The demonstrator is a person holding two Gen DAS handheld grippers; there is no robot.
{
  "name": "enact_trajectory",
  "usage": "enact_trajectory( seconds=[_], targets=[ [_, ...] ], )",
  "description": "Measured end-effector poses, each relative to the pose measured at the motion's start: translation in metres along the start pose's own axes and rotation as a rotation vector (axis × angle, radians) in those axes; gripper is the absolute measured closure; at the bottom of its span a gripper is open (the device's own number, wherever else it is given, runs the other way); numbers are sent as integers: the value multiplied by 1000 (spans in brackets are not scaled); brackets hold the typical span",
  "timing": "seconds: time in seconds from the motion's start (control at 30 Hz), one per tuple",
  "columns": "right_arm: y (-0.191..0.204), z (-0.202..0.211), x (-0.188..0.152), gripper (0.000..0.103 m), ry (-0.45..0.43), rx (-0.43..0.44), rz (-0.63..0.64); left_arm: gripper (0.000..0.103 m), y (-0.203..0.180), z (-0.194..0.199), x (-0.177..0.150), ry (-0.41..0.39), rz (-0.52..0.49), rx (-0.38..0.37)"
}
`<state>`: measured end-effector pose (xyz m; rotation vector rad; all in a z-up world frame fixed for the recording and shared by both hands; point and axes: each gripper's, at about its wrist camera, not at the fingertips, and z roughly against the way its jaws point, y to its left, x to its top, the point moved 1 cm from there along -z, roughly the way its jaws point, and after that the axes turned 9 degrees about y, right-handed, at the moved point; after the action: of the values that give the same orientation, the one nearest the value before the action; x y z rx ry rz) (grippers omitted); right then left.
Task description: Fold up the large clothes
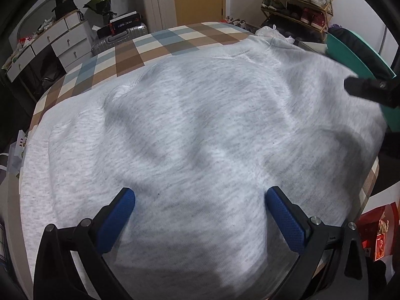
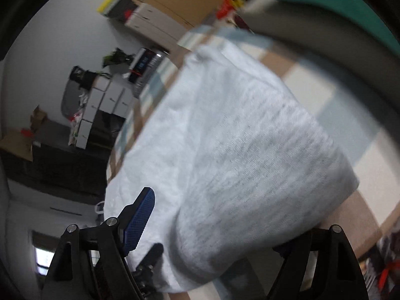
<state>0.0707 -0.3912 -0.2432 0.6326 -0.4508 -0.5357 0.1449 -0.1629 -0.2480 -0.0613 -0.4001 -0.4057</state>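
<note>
With the light grey heathered knit sweatshirt (image 1: 200,125) spread across the brown, blue and cream checked bed (image 1: 155,42), your left hand-held gripper (image 1: 200,200) and right hand-held gripper (image 2: 217,227) both hover released over it, so I judge you're between folds and must next clamp an edge.

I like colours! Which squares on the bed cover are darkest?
The brown squares on the bed cover; the blue and cream ones beside them look paler.

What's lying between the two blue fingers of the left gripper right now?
In the left wrist view, only the grey sweatshirt lies between the left gripper's open fingers, spread over the checkered bed.
</note>
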Motion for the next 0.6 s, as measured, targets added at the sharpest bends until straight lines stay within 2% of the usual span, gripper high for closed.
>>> enact_trajectory(
  seconds=[0.1,0.13,0.17,0.23,0.33,0.5,0.57,0.6],
  targets=[
    [34,-3,-6,18,-38,-46,179,1,0,0,1,9,-6,-4],
    [38,-6,-8,10,-37,-58,209,1,1,0,1,11,-6,-8],
    [38,-9,-9,8,-27,-68,216,1,1,0,2,12,-6,-13],
    [17,-19,-5,8,30,-88,121,1,1,1,2,12,-2,-20],
    [-20,-24,5,16,126,-57,-46,1,2,1,2,18,-1,-19],
    [-33,-24,18,15,149,-93,-83,1,10,1,3,28,22,-58],
    [-26,-26,23,14,115,-191,-50,1,9,1,1,24,16,-58],
    [-20,-28,24,15,97,-205,-17,1,9,1,1,22,14,-56]
  ],
)
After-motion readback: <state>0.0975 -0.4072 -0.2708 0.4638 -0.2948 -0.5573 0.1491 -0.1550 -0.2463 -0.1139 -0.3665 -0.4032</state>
